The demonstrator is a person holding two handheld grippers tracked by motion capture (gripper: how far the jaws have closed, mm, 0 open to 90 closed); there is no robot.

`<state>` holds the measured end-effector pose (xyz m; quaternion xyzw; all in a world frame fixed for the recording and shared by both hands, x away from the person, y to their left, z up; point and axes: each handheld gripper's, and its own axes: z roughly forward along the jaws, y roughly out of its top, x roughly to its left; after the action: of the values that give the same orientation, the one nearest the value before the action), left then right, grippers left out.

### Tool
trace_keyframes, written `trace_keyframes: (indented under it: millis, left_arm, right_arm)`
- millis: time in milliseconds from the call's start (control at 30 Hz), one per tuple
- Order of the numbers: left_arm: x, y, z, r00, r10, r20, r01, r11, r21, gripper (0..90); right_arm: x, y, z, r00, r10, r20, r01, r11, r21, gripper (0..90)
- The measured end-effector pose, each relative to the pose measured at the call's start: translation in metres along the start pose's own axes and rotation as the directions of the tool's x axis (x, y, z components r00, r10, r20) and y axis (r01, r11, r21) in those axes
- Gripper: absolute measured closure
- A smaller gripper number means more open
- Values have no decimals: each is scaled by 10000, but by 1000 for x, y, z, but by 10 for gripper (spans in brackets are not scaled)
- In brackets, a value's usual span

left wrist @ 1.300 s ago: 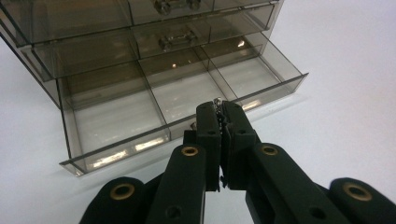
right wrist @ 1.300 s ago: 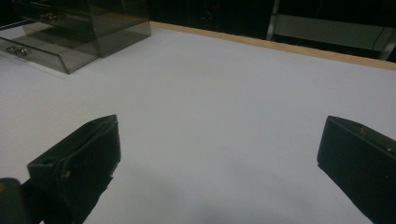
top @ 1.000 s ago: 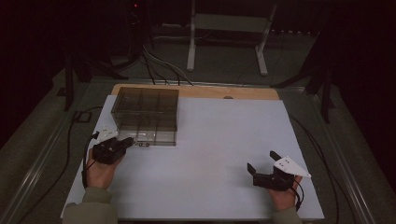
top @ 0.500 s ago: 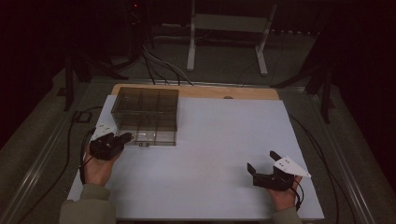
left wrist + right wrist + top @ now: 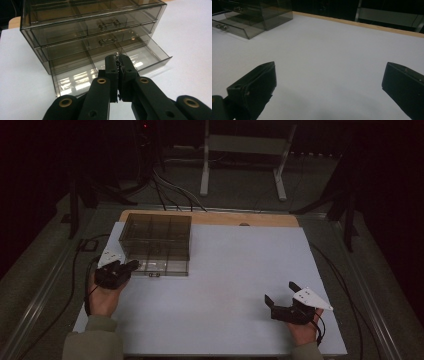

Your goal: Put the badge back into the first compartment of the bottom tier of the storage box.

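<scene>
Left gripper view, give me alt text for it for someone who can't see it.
The left tool, jaws shut, grips something small and metallic at its tip in front of a smoky clear drawer box on a white table. The bottom drawer is pulled out; the two above are closed.

We see a dim, murky high view with black surroundings; the white counter [image 5: 235, 285] is lit from overhead, the drawer box [image 5: 87, 37] carries glare streaks, and near tongs look soft.

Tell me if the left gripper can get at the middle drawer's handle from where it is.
Probably yes: the left gripper, shut on the bottom drawer's handle, sits just below the middle drawer's handle, with nothing between.
</scene>
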<state>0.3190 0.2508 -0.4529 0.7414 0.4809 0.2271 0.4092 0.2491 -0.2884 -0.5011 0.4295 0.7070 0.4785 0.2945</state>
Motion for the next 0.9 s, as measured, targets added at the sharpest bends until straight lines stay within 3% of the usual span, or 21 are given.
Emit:
trace_keyframes:
  millis: [667, 900]
  left_arm:
    - [10, -1, 5, 9989, -152, -439, 155, 9999, 62, 884]
    - [11, 8, 6, 9981, -29, -616, 33, 10000, 71, 884]
  right_arm:
    - [0, 0, 0, 10000, -36, 8, 36, 10000, 4, 0]
    - [0, 0, 0, 10000, -43, 0, 43, 10000, 10, 0]
